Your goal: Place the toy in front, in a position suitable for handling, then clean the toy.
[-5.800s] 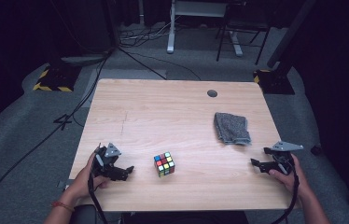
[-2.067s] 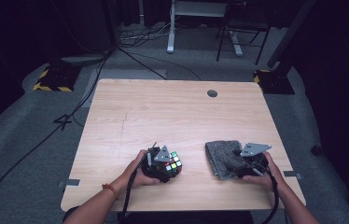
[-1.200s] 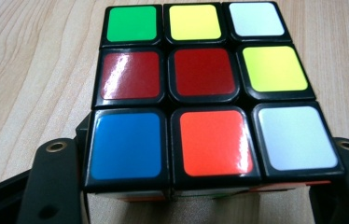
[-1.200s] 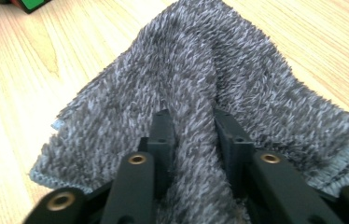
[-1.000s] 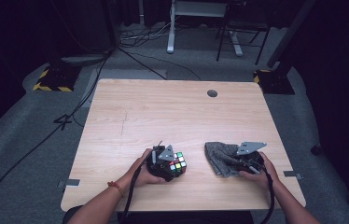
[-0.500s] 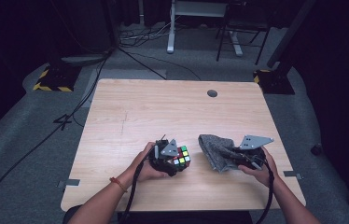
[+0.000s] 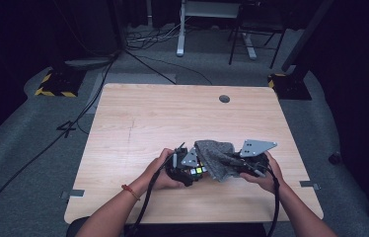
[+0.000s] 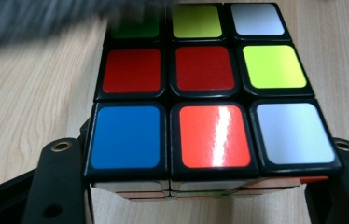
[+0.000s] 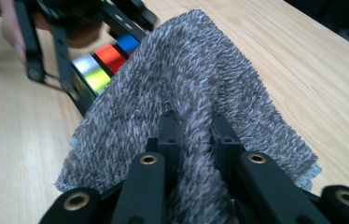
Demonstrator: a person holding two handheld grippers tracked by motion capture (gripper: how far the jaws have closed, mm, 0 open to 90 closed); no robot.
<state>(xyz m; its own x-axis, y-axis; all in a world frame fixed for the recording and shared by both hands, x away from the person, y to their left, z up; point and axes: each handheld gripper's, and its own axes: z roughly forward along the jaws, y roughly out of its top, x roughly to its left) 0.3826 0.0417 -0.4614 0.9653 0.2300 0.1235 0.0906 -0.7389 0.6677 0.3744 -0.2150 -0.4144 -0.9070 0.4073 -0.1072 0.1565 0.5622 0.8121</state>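
A scrambled puzzle cube [image 8: 210, 93] with red, blue, white, yellow and green stickers sits near the front edge of the pale wooden worktop [image 7: 148, 118], held between the fingers of the left gripper [image 7: 186, 168], which press against its two sides. Just to its right, a grey fuzzy cloth [image 9: 196, 98] is pinched in a raised fold between the narrow fingers of the right gripper [image 9: 196, 128], and its far edge drapes over the cube's top. A person's hands hold both grippers, side by side near the worktop's front middle.
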